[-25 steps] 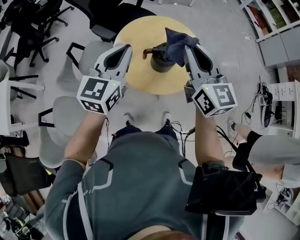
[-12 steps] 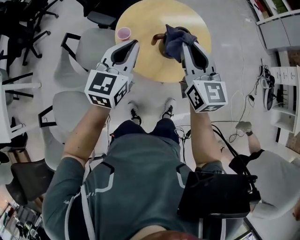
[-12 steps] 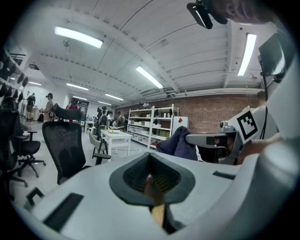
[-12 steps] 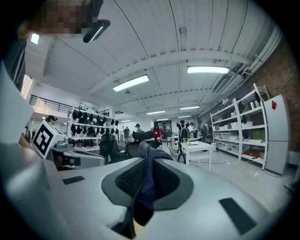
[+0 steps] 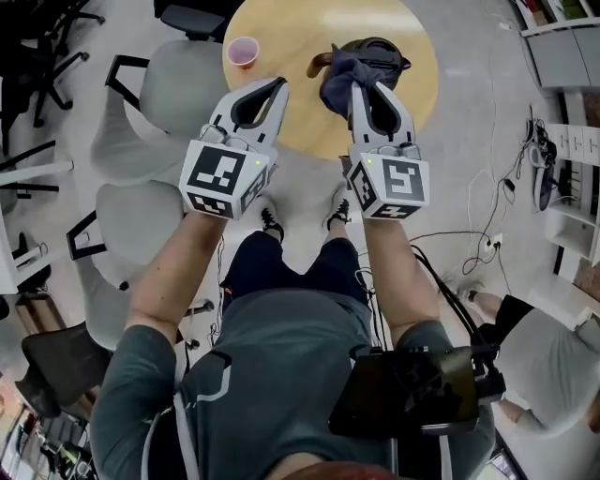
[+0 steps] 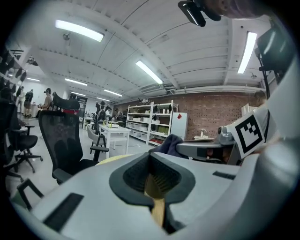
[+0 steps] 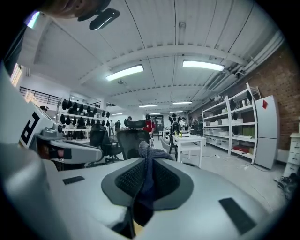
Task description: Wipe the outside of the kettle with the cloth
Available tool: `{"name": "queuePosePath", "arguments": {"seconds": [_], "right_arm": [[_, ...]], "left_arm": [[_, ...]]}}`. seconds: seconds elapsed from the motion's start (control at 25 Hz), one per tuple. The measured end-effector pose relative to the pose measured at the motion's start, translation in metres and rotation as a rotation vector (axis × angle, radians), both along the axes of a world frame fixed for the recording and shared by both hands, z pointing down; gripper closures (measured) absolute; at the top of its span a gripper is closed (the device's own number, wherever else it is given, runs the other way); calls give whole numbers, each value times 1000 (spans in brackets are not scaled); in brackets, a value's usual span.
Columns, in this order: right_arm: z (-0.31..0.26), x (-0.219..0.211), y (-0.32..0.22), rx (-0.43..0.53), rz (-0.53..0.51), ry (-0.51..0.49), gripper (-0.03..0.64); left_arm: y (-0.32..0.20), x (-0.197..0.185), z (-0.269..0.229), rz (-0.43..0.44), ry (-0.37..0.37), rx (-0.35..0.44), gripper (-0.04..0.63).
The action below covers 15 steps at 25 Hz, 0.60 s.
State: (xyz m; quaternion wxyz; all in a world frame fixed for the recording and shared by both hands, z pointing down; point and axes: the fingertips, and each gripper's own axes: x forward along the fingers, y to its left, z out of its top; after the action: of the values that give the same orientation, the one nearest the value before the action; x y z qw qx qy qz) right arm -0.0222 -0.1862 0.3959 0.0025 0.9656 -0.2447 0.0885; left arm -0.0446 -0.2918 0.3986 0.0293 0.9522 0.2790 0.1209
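Person: grey-green shirt point(image 5: 272, 375) fills the lower middle of the head view; both bare forearms reach up the frame toward the desk.
Desk: round, pale wood point(image 5: 291, 28), at the top centre of the head view, partly cut by the upper edge.
Chairs: two grey chairs point(image 5: 173, 84) stand at the upper left and middle left, the upper one just beside the desk's left rim.
Black case: a flat dark case point(image 5: 408, 394) hangs at the person's right hip, lower right of the frame.
Left tool: point(image 5: 279, 84) held over the desk's lower-left rim, its marker cube toward the camera. Its own view shows the two jaws brought together at the tips with nothing between them; only a strip of the wooden desk top shows through the oval gap behind the tips.
Right tool: point(image 5: 360, 84) just right of the left tool, level with it, over the desk's lower edge. Its jaws are closed onto the cloth, and a dark blue fold runs up between the pads in the right gripper view.
Kettle: dark body point(image 5: 386, 49) stands on the desk at the top, right of centre, with a brown handle pointing left.
Cloth: dark blue, bunched point(image 5: 334, 86), hanging from the right tool's tips over the kettle's nearer left side; whether it presses on the kettle I cannot tell.
Cup: small pink cup point(image 5: 243, 51) stands upright on the desk's left part, well apart from the kettle.
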Motion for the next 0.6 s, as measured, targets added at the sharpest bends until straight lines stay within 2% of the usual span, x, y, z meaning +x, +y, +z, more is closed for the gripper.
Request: {"name": "queuePosePath", "arguments": {"seconds": [0.36,0.6], "right_arm": [[63,23,3,-41,87,-18,555],[82,31,-2,-56,128,1,555]], "left_arm": [[7,21,53,17,-33,7,586],[9,30,78,15,-60,-4,586]]}}
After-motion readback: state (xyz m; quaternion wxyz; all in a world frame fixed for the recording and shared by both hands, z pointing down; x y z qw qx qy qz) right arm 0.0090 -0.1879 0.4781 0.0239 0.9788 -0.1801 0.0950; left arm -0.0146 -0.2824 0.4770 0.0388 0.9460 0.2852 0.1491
